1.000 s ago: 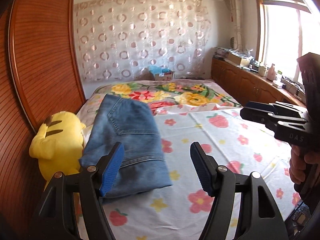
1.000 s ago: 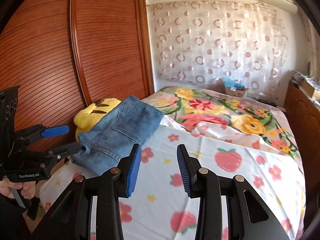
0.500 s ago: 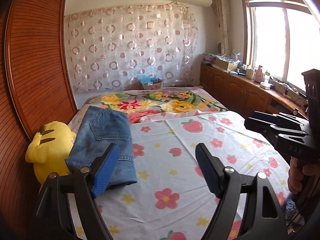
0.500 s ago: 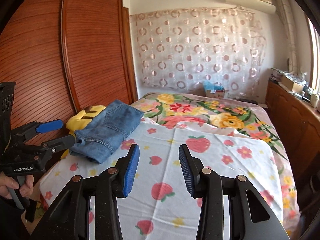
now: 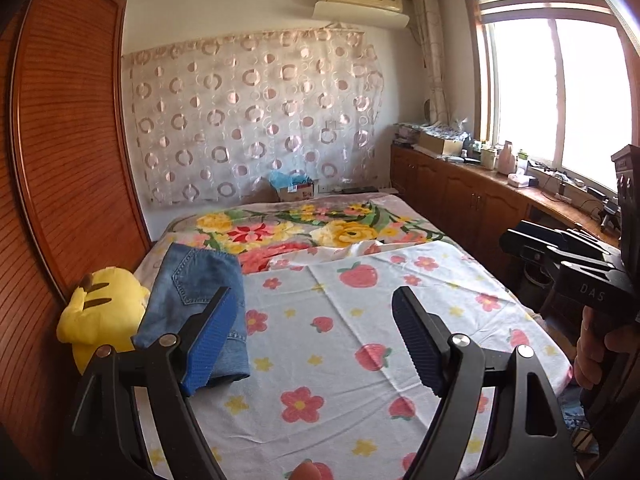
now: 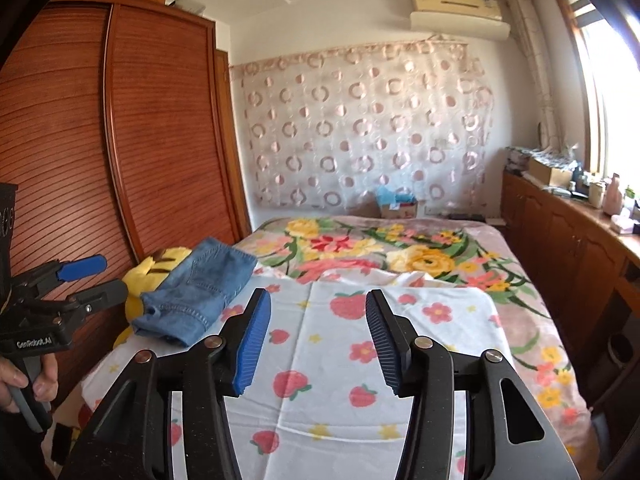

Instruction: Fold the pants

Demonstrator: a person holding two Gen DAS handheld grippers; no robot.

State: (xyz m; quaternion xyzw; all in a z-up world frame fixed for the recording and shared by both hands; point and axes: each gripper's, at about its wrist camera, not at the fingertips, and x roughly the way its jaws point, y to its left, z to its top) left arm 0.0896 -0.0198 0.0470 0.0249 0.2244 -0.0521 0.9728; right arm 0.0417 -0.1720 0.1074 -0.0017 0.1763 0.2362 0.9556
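Sunlit from the window on our right, the bedroom gives us a bed (image 5: 400, 320) spread with a white sheet of strawberries and flowers, and on its far left side lie the jeans (image 5: 196, 308), already folded into a compact rectangle with a back pocket facing up. They rest flat on the sheet, one long edge up against the yellow plush toy (image 5: 100, 312) by the wooden wardrobe (image 6: 80, 140). We judge the folding itself finished: the pile looks square and nothing hangs loose, so what remains is at most a check or a small tidy. Our left tongs (image 5: 316, 336) are spread wide and hold nothing; the jeans lie ahead and to their left, partly behind the left blue pad, not touched. Our right tongs (image 6: 316, 340) are also parted, somewhat less widely, and empty; from them the jeans (image 6: 200, 292) sit well off to the left, beyond the left tongs (image 6: 84, 280) seen there from the side. Both pairs hover over the near part of the bed, well apart from the cloth. If we tidy further, the next move calls for a reach forward and left to the near hem.
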